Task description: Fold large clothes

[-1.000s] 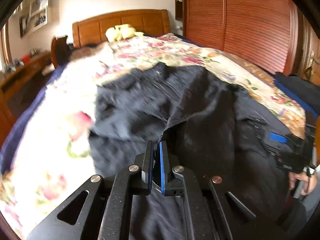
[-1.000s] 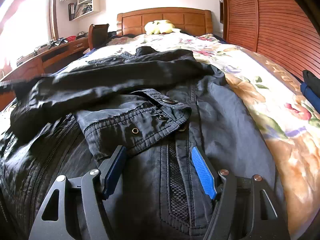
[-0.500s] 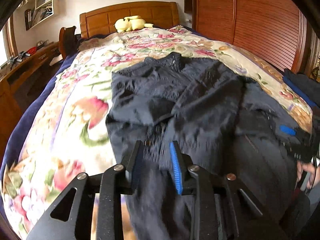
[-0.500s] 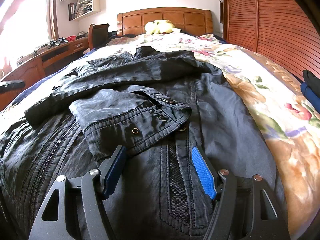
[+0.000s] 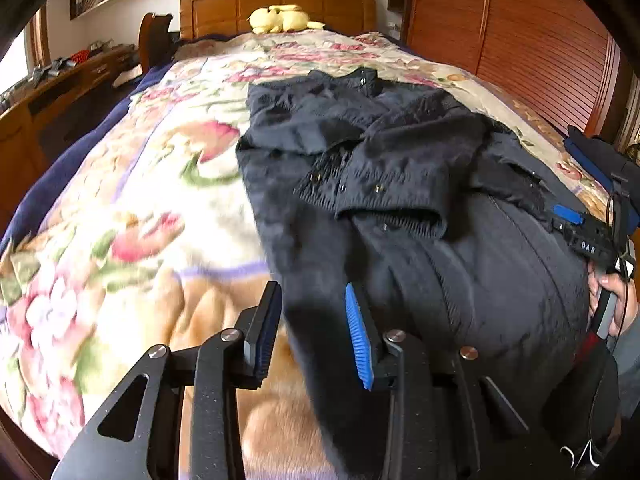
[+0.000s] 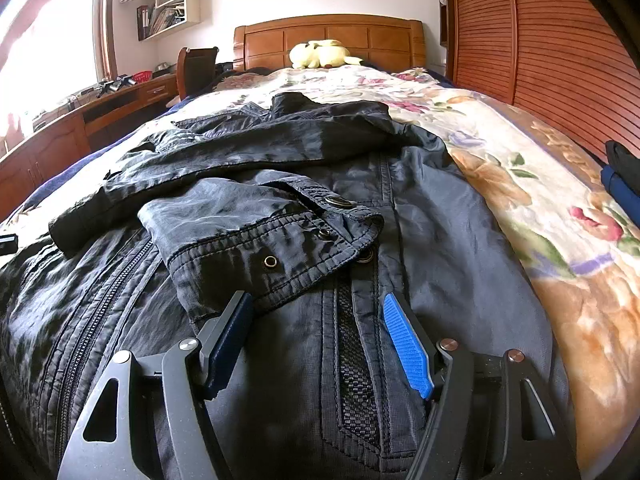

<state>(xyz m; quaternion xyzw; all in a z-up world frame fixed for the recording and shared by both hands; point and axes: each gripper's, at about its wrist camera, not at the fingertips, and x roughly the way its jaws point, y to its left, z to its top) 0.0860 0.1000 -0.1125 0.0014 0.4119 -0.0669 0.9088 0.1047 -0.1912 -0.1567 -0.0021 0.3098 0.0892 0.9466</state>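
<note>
A large dark jacket (image 5: 400, 184) lies spread on the flowered bed quilt (image 5: 140, 220), both sleeves folded across its front. The snap-button cuff (image 6: 272, 248) rests on the chest. My left gripper (image 5: 314, 332) hovers over the jacket's near left edge; its jaws are opening, with dark fabric showing below the gap and neither pad pressing on it. My right gripper (image 6: 316, 340) stands open just above the jacket's zip and mesh strip, holding nothing. It also shows at the right of the left wrist view, right gripper (image 5: 580, 232), held by a hand (image 5: 616, 300).
A yellow plush toy (image 6: 320, 54) sits by the wooden headboard (image 6: 328, 36). Louvred wooden wardrobe doors (image 5: 540, 40) run along the right side. A desk (image 6: 100, 108) and chair stand to the left. Folded dark clothes (image 6: 624, 176) lie at the bed's right edge.
My left gripper went from shut to open, let go of the sleeve, and drew back and down to the jacket's near left edge. The sleeve now lies across the front. The right gripper stayed still.
</note>
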